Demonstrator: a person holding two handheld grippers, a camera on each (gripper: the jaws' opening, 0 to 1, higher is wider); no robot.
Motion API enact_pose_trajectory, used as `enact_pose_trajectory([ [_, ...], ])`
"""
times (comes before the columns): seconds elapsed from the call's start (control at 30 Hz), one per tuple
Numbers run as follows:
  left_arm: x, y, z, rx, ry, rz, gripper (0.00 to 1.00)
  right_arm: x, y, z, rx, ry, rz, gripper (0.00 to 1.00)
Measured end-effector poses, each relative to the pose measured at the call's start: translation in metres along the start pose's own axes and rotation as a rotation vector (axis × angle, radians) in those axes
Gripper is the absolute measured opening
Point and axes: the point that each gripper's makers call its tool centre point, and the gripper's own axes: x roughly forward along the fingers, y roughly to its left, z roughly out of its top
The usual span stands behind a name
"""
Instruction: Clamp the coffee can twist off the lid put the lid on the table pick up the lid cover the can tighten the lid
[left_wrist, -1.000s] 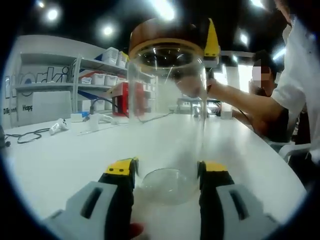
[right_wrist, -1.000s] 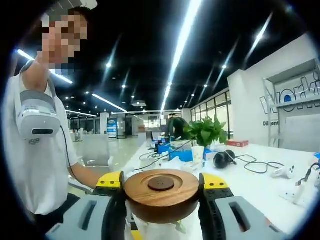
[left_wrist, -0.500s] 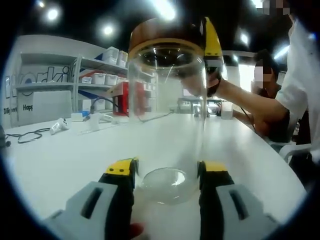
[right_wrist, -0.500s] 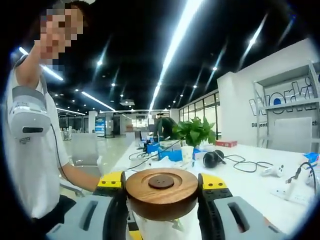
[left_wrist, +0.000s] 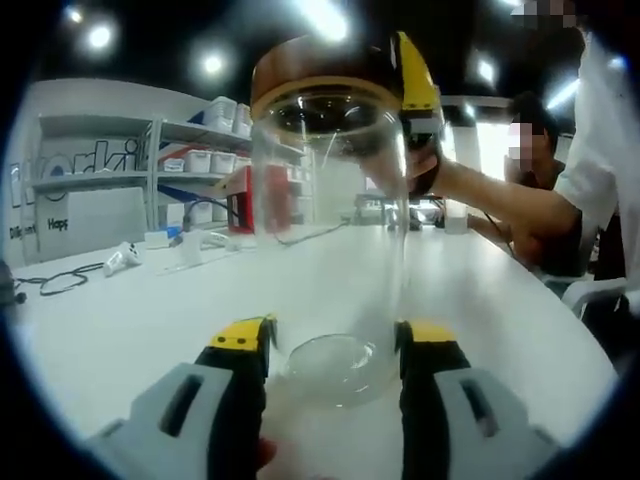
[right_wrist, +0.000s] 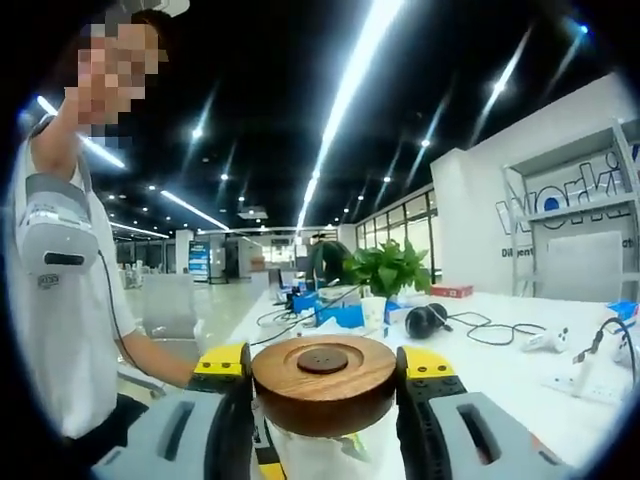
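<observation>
The coffee can (left_wrist: 330, 230), a clear glass jar, stands upright on the white table (left_wrist: 130, 320). In the left gripper view I see my left gripper (left_wrist: 334, 345) clenched around its base, one yellow-tipped jaw pressed against each side of the glass. The can appears empty, so far as the glass lets me judge.

The wooden lid (right_wrist: 323, 385) sits on top of the can. In the right gripper view my right gripper (right_wrist: 323, 368) grasps it, the jaws tight against opposite sides of the round wood with no gap visible. The lid has a small round disc at its centre and lies level. I cannot tell whether it is fully seated or threaded. In the left gripper view the lid (left_wrist: 320, 65) shows at the top of the glass with a yellow jaw of the right gripper (left_wrist: 415, 85) against its right side, held by a hand (left_wrist: 405, 170).

Around the work: on the table in the right gripper view, a potted plant (right_wrist: 385, 270), black headphones (right_wrist: 425, 320), a white cup (right_wrist: 373, 312), blue boxes (right_wrist: 340, 315) and a black cable (right_wrist: 505, 330). In the left gripper view, shelving (left_wrist: 150, 150) with white bins stands behind the table, and a red box (left_wrist: 258, 195) lies behind the can. A person in a white shirt (right_wrist: 70, 330) stands close beside the table.
</observation>
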Motion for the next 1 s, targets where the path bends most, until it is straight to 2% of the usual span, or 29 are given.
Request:
enact_pose_trajectory([
  [0.07, -0.001, 0.000, 0.002, 0.002, -0.008, -0.006, 0.44, -0.001, 0.002, 0.000, -0.004, -0.004, 0.004, 0.58],
  [0.27, -0.009, 0.007, 0.015, -0.009, -0.069, 0.013, 0.49, -0.012, -0.005, 0.012, 0.005, -0.044, -0.016, 0.57],
  [0.47, -0.015, 0.008, 0.016, -0.004, -0.064, 0.014, 0.50, -0.017, -0.008, 0.021, 0.012, -0.076, -0.023, 0.57],
  [0.57, -0.020, 0.007, 0.025, -0.009, -0.090, 0.007, 0.53, -0.017, -0.009, 0.023, 0.011, -0.083, -0.028, 0.57],
  [0.8, -0.032, 0.010, 0.039, 0.020, -0.114, 0.026, 0.52, -0.018, -0.007, 0.023, 0.008, -0.068, -0.042, 0.58],
  [1.0, -0.048, 0.004, 0.048, 0.047, -0.126, 0.050, 0.48, -0.032, -0.005, 0.030, 0.020, -0.103, -0.070, 0.59],
])
